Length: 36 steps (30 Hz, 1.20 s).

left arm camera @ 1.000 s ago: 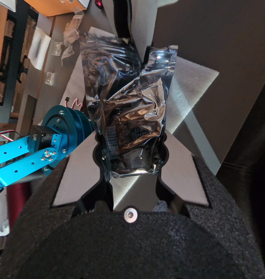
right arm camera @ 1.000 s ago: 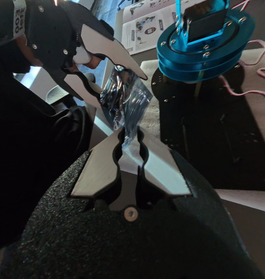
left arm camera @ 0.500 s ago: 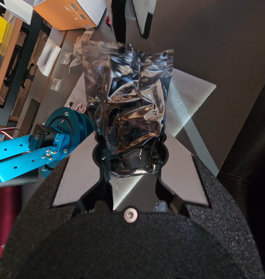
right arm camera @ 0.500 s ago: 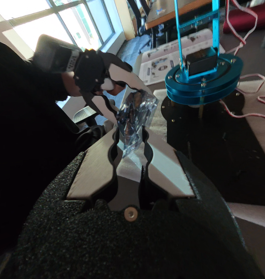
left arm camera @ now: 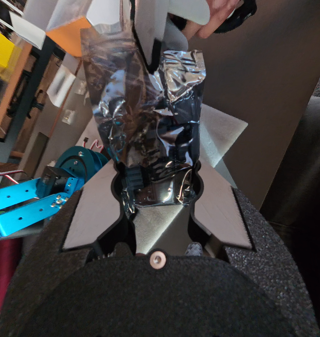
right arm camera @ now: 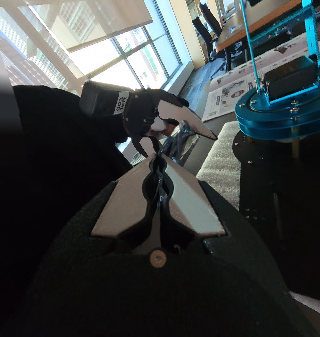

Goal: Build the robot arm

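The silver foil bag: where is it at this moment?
The silver foil bag is off the table, its lower end between the left gripper fingers, its top pinched by the right gripper, beside the blue metal turntable.

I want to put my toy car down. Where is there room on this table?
Bare: the white foam sheet between the silver bag and the black plate, and the grey tabletop beyond it. Crowded: the blue turntable over that plate, and where the left gripper and right gripper pinch the bag.
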Motion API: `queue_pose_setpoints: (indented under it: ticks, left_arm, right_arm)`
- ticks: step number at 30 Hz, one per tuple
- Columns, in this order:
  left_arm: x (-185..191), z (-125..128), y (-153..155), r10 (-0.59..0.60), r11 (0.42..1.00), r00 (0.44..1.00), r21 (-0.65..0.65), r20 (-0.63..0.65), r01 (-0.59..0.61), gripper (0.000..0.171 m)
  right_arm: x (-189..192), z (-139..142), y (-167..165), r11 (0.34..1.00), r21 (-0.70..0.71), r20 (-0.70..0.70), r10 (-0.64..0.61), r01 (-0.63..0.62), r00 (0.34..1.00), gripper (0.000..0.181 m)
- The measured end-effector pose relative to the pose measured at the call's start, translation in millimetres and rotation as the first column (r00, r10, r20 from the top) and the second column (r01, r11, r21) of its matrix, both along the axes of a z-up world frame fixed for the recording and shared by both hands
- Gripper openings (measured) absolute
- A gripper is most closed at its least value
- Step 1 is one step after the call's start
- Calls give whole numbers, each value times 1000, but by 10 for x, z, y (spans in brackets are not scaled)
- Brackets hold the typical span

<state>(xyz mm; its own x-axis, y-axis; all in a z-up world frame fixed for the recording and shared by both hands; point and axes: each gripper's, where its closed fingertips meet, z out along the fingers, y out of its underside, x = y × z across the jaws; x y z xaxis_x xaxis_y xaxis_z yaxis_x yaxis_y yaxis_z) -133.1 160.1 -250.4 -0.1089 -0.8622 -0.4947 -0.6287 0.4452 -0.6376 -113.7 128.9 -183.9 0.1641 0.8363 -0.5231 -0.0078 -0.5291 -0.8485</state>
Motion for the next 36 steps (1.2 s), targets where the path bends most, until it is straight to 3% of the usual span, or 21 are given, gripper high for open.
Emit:
queue_pose_setpoints:
  ticks: [2,4,6,8,10,13,14,15,17,19,21,22,23,25,26,29,30,34,36]
  left_arm:
    - [10,55,-35,-11,1000,1000,25,7,11,82]
    - [21,97,-75,-35,999,999,28,17,35,78]
    - [27,91,-50,-45,996,999,76,1,45,76]
    - [32,78,20,-27,992,1000,126,-15,29,76]
    - [33,82,83,-7,988,1000,157,-11,9,76]
    - [13,31,116,8,981,999,195,-39,0,76]
    - [9,3,123,15,978,999,208,-48,-5,76]
    - [11,-22,115,19,980,999,196,-47,-10,76]
    - [18,-49,72,20,994,999,111,-25,-17,76]
    - [8,-30,87,31,998,1000,55,3,-32,76]
    - [-10,-27,77,26,999,1000,32,8,-26,75]
    - [-20,-38,89,28,998,1000,48,2,-28,76]
    - [-30,-31,128,35,995,999,96,2,-35,75]
    - [-47,-31,188,46,981,999,188,-12,-43,75]
    - [-36,-18,184,43,979,999,200,1,-42,75]
    - [-4,76,134,43,989,997,142,59,-51,75]
    - [-8,124,140,45,986,996,156,71,-56,74]
    - [-32,218,130,38,987,994,151,106,-54,75]
    - [-31,185,155,42,981,995,184,91,-58,74]
  right_arm:
    - [17,15,-3,1000,24,14,-18,18,1000,0]
    - [16,69,2,985,161,44,-78,70,996,0]
    - [1,200,9,969,224,-13,-104,104,994,17]
    - [-22,269,-19,990,130,-80,-43,54,996,42]
    - [39,434,-3,999,43,-229,-21,32,973,49]
    - [42,530,-153,989,-59,-381,105,-137,919,73]
    - [27,498,-170,983,-81,-387,121,-165,914,72]
    - [-6,406,-146,986,-82,-339,107,-143,935,57]
    - [-71,-48,-53,998,50,-4,25,-25,1000,28]
    - [-30,-188,19,967,248,168,-96,52,981,30]
    - [10,-326,71,938,342,287,-166,61,944,22]
    - [-2,-356,37,943,331,307,-144,36,941,16]
    - [-17,-372,-18,956,292,313,-93,-2,945,0]
    - [-18,-420,-45,985,172,321,-35,-22,946,0]
    - [-54,-356,-137,994,81,256,44,-67,966,0]
    - [-52,-168,-169,995,-33,89,92,-90,992,0]
    - [-35,-157,-142,997,-35,73,78,-75,994,0]
    - [69,-328,-43,949,315,273,-108,17,956,20]
    - [48,-361,-60,954,301,313,-105,6,944,16]
